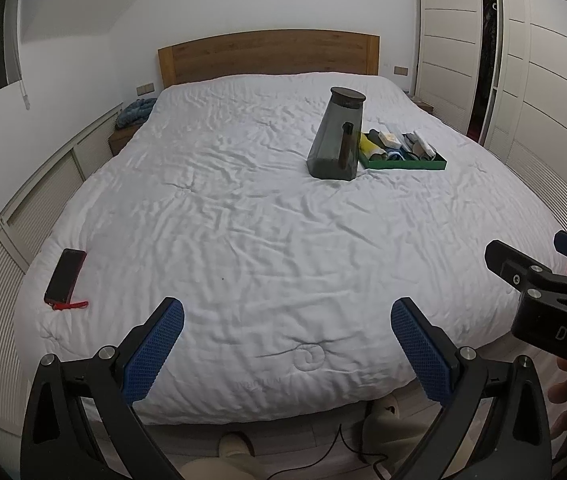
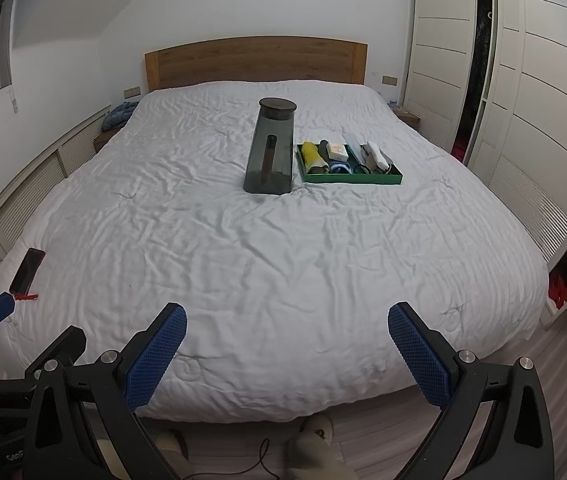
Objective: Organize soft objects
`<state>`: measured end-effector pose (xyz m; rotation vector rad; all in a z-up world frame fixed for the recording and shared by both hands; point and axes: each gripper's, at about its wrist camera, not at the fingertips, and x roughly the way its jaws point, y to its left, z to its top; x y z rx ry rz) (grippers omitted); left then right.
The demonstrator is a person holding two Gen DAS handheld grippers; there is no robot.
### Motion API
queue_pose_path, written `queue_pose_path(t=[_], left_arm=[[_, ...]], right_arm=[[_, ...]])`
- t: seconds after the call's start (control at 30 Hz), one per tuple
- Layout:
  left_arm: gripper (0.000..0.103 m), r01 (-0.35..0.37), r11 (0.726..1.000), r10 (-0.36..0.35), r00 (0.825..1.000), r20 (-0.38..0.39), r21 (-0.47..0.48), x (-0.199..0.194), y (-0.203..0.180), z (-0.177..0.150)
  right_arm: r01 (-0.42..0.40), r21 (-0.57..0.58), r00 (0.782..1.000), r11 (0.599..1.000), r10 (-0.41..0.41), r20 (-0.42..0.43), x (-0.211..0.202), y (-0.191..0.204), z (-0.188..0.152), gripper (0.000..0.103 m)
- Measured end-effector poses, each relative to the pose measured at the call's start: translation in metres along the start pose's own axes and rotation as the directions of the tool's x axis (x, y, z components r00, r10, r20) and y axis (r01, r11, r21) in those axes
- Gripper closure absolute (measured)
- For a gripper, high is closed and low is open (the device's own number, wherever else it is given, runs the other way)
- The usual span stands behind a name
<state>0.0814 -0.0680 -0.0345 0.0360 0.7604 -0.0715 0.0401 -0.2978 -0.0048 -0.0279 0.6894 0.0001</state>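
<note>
A green tray (image 1: pixel 407 165) (image 2: pixel 353 179) holding several rolled soft items lies on the white bed (image 1: pixel 243 220) (image 2: pixel 263 240), far from me. Among them are a yellow roll (image 2: pixel 310 153), a blue-and-white roll (image 2: pixel 340 168) and a white roll (image 2: pixel 377 156). A tall dark grey lidded jug (image 1: pixel 337 136) (image 2: pixel 270 148) stands just left of the tray. My left gripper (image 1: pixel 287 312) hangs open over the bed's foot, holding nothing. My right gripper (image 2: pixel 287 316) is open too and empty. The right gripper also shows at the right edge of the left wrist view (image 1: pixel 543 272).
A dark phone (image 1: pixel 65 276) (image 2: pixel 27 271) with a red strap lies at the bed's left front corner. White wardrobe doors (image 2: pixel 523 100) line the right side, one gap open. A wooden headboard (image 1: pixel 267 56) is at the back. Slippered feet (image 2: pixel 315 436) and a black cable (image 1: pixel 347 448) are on the floor.
</note>
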Motion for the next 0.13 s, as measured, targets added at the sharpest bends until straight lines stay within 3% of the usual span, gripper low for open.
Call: queue_pose_path(t=[0.13], left_arm=[[0.001,0.006,1.0,-0.006,1.0,0.011,0.008,-0.0032,-0.0025,0.0011]], right_arm=[[0.001,-0.001,1.0,1.0,-0.001,0.003,-0.0017,-0.002,0.001,0.0]])
